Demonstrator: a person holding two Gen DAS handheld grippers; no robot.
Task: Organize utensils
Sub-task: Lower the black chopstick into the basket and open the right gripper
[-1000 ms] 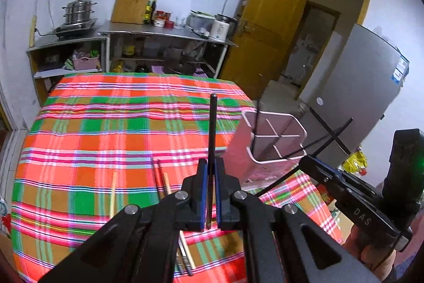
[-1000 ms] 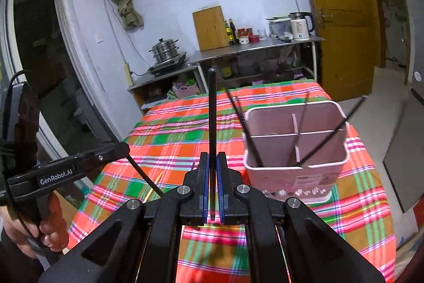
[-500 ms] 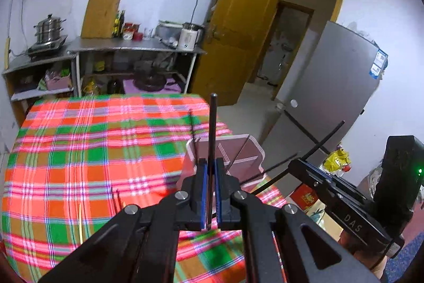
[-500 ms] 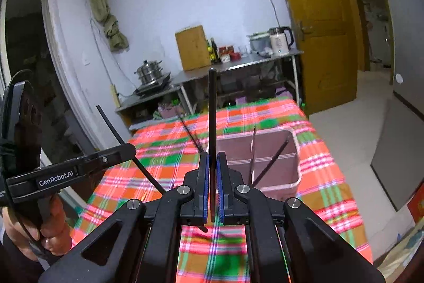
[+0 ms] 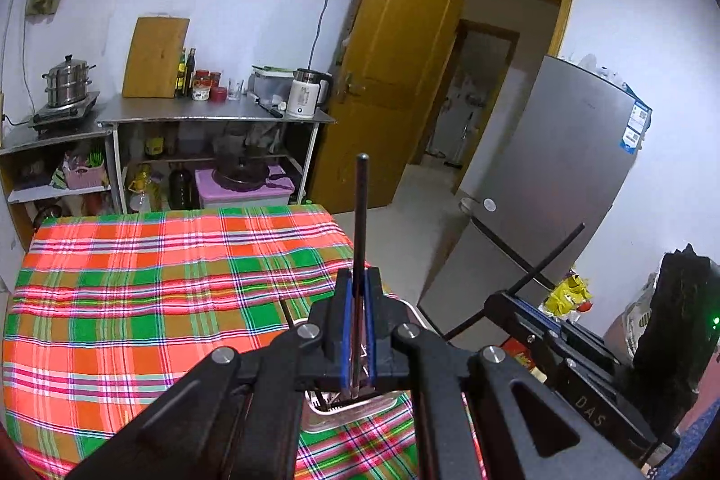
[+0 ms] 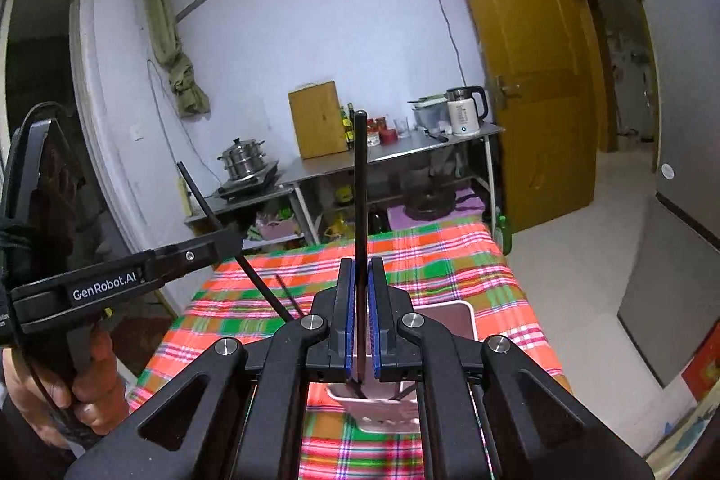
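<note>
Two black chopsticks, stiff, light, slippery: left gripper (image 5: 355, 327) clamps one (image 5: 360, 237), right gripper (image 6: 361, 318) another (image 6: 360, 210), low (holder (image 6: 445, 316) probably at 6 o'clock).

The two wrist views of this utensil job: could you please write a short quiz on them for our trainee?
1. True or false: the left gripper holds a black chopstick.
2. What does the right gripper hold?
3. What lies below both grippers: A) pink utensil holder B) steel pot C) kettle?

Key: 1 true; 2 a black chopstick, upright between its fingers; 3 A.
</note>
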